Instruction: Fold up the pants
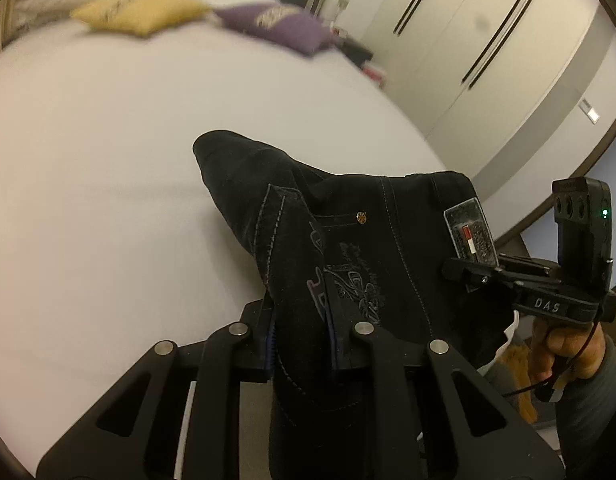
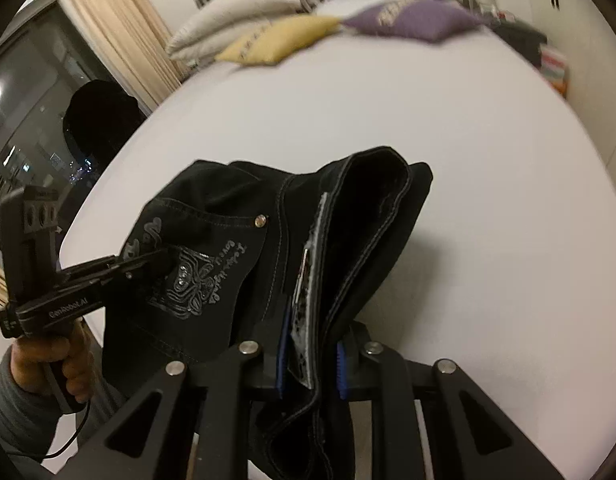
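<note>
Left gripper (image 1: 302, 344) is clamped on the black pants (image 1: 368, 248), blue-edged pads pressed into a thick fold of the waist area, cloth bunched between the fingers and hanging down below them. Right gripper (image 2: 312, 368) is likewise closed tight on the pants (image 2: 236, 248), pads squeezing the waistband edge with a patch label caught in the fold. From the left wrist view the right gripper (image 1: 466, 274) shows at the far right, biting the waistband by the label, with a hand (image 1: 564, 344) in a grey sleeve around its handle. From the right wrist view the left gripper (image 2: 164, 258) comes in from the left side, pinching the pants at the embroidered back pocket, another hand (image 2: 48, 360) gripping its handle. The pants hang between the two grippers, lifted above the bed (image 1: 108, 160), waist end up, pocket with silver stitching and a rivet facing the cameras; the far part of the cloth droops toward the white sheet, cannot tell if it touches. Farther back on the bed lie a yellow pillow (image 1: 140, 12) and a purple pillow (image 1: 280, 28) side by side, with a rolled beige quilt (image 2: 248, 12) behind them. A white wardrobe (image 1: 488, 40) with dark handle strips stands beyond the bed on one side, a curtain (image 2: 120, 28) and dark window (image 2: 36, 120) on the other.
</note>
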`<state>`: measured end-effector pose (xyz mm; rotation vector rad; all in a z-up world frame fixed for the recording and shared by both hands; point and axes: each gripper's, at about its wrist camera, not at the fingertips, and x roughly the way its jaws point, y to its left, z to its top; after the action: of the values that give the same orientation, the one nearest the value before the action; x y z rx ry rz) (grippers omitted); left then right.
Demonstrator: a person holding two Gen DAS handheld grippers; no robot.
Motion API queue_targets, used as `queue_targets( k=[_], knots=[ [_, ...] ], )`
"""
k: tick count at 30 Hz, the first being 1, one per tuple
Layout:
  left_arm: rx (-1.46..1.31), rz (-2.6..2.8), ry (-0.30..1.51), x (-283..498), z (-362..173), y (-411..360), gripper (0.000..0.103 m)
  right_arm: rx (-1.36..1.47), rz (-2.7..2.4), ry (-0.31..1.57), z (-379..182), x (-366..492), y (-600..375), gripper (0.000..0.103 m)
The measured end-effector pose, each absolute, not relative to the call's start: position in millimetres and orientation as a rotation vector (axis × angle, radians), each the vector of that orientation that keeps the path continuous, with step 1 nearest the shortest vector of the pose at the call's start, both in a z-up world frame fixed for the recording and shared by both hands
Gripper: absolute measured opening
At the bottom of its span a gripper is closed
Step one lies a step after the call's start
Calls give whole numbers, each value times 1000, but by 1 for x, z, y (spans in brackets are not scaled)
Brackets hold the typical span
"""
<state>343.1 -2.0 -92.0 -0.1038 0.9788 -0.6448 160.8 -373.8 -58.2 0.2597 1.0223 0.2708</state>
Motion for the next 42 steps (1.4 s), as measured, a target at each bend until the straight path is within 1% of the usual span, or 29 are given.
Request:
queue_targets(
  k=[5, 8, 10, 16, 22, 23, 24, 25, 26, 28, 30, 31, 33, 34, 36, 38, 40, 41, 42],
  knots=[
    [-79, -631, 903, 383, -52, 3, 16, 235, 282, 948, -24, 196, -380, 20],
    [-50, -608, 886, 413, -40, 2, 17, 230, 283, 930, -13, 225, -379, 20],
    [-50, -594, 899, 433, -43, -3, 17, 235, 274, 935, -17, 247, -381, 20],
    [-47, -552, 971, 490, -88, -30, 17, 275, 236, 1009, -58, 306, -383, 20],
    [-13, -521, 1028, 505, -149, -57, 18, 314, 176, 1093, -110, 330, -400, 21],
    [-14, -517, 1030, 505, -155, -58, 19, 322, 168, 1098, -116, 331, -404, 22],
    [-22, -514, 1036, 507, -162, -57, 23, 343, 165, 1096, -124, 331, -409, 29],
    [-21, -504, 1040, 509, -166, -56, 30, 351, 159, 1095, -128, 330, -412, 33],
    [-21, -496, 1043, 512, -170, -55, 33, 360, 144, 1095, -135, 329, -416, 43],
    [-24, -480, 1035, 517, -176, -53, 51, 387, 152, 1080, -142, 326, -421, 48],
    [-48, -466, 1033, 523, -180, -48, 53, 405, 165, 1060, -143, 324, -425, 54],
    [-57, -466, 1032, 526, -180, -47, 53, 410, 167, 1056, -142, 323, -426, 56],
    [-55, -443, 1010, 526, -175, -42, 53, 424, 152, 1062, -136, 319, -430, 63],
    [-58, -437, 987, 521, -167, -36, 53, 436, 141, 1058, -132, 316, -433, 64],
    [-67, -411, 922, 512, -147, -25, 53, 472, 107, 1007, -117, 299, -445, 66],
    [-55, -388, 827, 490, -121, -16, 59, 473, 71, 948, -101, 282, -452, 69],
    [-7, -371, 673, 460, -87, -11, 71, 417, 22, 862, -73, 257, -452, 70],
    [26, -361, 590, 441, -70, -9, 75, 386, 9, 810, -58, 245, -450, 73],
    [58, -344, 507, 419, -52, -7, 85, 346, -12, 749, -40, 228, -446, 78]
  ],
)
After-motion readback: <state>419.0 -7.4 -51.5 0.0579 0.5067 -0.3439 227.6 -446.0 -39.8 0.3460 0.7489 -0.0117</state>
